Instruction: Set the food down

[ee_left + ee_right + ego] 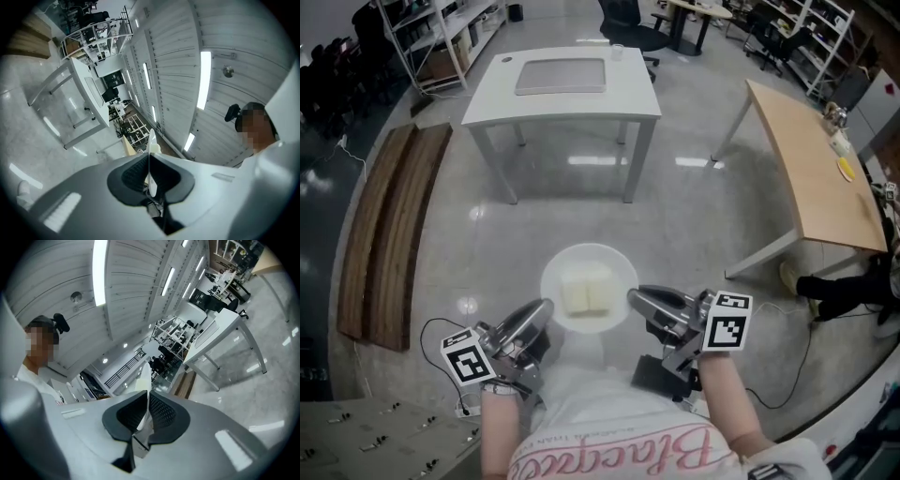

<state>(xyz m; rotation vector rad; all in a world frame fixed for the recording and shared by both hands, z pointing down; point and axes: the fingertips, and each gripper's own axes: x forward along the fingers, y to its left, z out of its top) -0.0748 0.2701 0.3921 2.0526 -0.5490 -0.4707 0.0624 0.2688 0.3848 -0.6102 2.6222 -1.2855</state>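
A white plate [581,263] carries two pale yellow blocks of food [588,293] and hangs in the air over the grey floor in front of me. My left gripper [545,309] is shut on the plate's left rim. My right gripper [635,299] is shut on its right rim. In the left gripper view the plate [151,143] shows edge-on as a thin white blade pinched between the dark pads of the left gripper [150,164]. The right gripper view shows the same: the plate's rim [143,380] stands clamped in the right gripper [146,404].
A white table [562,108] with a grey mat [561,76] and a small cup [617,52] stands straight ahead. A wooden table [811,164] is at the right, with a person's foot [794,278] beside its leg. Wooden benches [389,234] lie at the left.
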